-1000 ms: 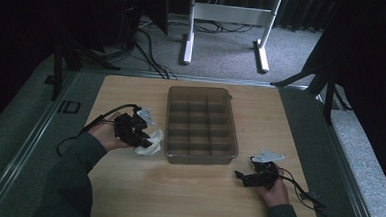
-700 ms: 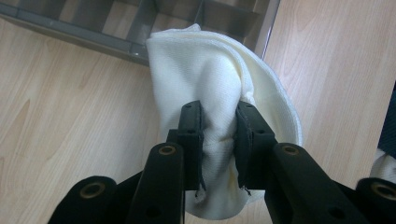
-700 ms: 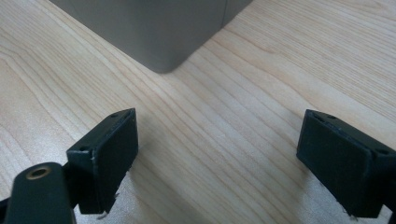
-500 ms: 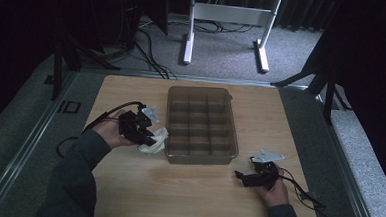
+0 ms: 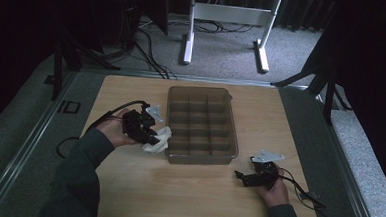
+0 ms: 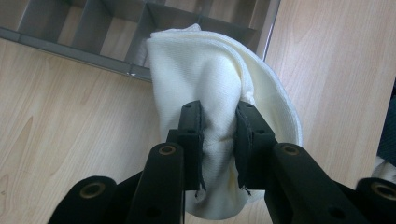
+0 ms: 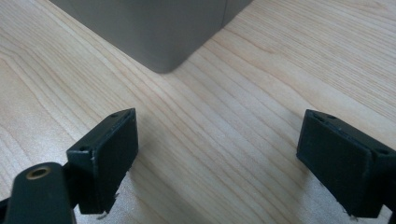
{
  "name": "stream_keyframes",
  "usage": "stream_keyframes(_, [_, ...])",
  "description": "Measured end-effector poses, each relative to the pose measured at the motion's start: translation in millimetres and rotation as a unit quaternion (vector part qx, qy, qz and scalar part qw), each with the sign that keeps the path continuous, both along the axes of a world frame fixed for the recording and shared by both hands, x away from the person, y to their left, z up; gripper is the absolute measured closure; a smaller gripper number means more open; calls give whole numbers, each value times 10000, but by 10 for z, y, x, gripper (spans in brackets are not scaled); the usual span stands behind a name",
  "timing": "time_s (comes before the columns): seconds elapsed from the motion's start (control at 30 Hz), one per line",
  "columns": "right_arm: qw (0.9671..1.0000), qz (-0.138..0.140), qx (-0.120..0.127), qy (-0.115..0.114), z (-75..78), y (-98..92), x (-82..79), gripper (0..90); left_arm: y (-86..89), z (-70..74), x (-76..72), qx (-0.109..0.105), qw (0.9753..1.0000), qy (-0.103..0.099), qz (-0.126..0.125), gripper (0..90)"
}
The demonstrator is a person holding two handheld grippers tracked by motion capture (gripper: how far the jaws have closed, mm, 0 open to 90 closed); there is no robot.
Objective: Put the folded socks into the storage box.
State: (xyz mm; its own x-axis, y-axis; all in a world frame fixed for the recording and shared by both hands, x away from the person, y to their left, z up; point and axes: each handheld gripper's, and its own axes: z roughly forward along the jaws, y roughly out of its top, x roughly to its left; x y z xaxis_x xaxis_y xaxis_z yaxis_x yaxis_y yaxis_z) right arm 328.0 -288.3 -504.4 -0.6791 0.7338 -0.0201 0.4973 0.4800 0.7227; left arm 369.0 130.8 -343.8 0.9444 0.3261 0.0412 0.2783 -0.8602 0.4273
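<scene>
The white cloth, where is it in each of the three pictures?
High view: the white cloth lies left of centre, against the divided tray's left wall, in the left claw.
Left gripper view: centre, pinched between the jaws.
Right gripper view: not in it.
Shared landmark: the grey tray, its corner at top.
</scene>
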Motion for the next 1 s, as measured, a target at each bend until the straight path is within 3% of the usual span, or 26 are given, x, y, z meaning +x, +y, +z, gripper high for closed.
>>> stream_keyframes(0.67, [10000, 1, -1, -1, 0, 0, 0, 123, -68, -9, 36, 6, 9999, 82, -73, 746])
stream_keyframes(1.0, [10000, 0, -1, 1, 0, 0, 0, 122, -174, 37, 47, 77, 9998, 25, -171, 746])
